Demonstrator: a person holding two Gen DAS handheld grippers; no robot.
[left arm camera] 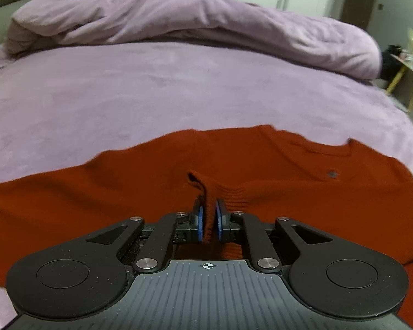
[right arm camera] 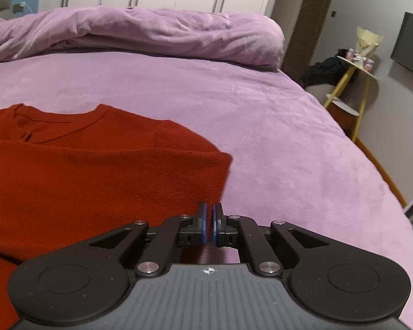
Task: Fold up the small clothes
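Red sweater [left arm camera: 124, 187] on bed [left arm camera: 179, 88], cuff pinched (left gripper [left arm camera: 209, 214]).

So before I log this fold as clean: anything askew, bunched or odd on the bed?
One thing: the red sweater is bunched into a raised ridge where the left gripper pinches it. The right gripper is shut beside its edge; whether it holds cloth is unclear. The purple duvet lies heaped behind.

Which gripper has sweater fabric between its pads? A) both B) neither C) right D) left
D: the left gripper pinches a ridge of the sweater, while the right gripper is shut beside the sweater's edge with nothing between its pads.
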